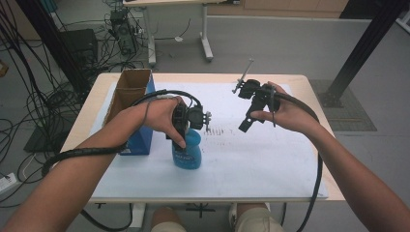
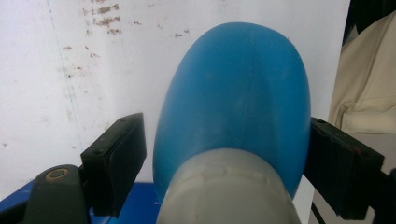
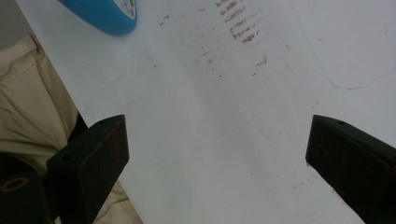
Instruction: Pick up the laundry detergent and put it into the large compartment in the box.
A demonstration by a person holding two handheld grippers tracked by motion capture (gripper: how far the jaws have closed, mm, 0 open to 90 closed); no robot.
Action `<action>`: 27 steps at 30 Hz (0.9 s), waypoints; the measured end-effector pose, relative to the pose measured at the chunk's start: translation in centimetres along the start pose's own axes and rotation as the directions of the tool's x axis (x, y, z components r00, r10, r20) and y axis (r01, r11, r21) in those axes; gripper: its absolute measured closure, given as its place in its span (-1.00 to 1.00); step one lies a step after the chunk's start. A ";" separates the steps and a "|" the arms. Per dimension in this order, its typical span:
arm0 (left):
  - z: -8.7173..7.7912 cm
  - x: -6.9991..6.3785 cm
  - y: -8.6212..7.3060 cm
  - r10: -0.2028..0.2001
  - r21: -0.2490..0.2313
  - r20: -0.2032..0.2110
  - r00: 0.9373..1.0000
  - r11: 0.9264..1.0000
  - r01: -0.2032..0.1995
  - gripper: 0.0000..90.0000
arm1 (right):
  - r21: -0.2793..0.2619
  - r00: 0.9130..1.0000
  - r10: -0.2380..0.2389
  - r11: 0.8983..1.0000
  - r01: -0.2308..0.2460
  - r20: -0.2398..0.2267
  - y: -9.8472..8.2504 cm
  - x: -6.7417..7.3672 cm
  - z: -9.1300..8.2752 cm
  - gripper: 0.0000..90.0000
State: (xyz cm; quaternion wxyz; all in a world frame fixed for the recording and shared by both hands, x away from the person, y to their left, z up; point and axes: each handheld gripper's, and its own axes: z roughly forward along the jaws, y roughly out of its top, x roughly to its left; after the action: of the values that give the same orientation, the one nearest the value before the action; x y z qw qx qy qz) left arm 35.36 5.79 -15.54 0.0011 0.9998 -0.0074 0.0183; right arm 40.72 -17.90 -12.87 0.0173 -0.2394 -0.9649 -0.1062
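The left gripper points down over a blue bottle that stands upright on the white sheet covering the table, near the front edge and just right of a blue box. In the left gripper view the bottle with its pale cap sits between the jaws: the right pad touches the bottle's side, while a narrow strip of sheet shows between the left pad and the bottle, so the gripper is not yet clamped on it. The right gripper is held above the sheet, well apart from the bottle on its right, tilted down toward the table. In the right gripper view its jaws stand wide with nothing between them, just the stained sheet below, and the bottle's base shows at the top left corner. An open cardboard box stands behind the blue box at the table's left side. Cables lie on the floor at the left
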 end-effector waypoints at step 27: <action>0.5 0.0 0.4 0.019 0.015 0.005 1.000 1.000 -0.019 -0.23 | 0.003 1.000 0.000 1.000 0.000 -0.002 0.1 -0.1 0.1 -0.87</action>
State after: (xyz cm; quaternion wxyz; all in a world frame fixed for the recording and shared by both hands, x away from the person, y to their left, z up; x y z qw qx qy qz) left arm 35.40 5.38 -16.03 -0.0065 0.9997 -0.0167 0.0161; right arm 40.87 -17.83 -12.97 0.0188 -0.2393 -0.9651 -0.1051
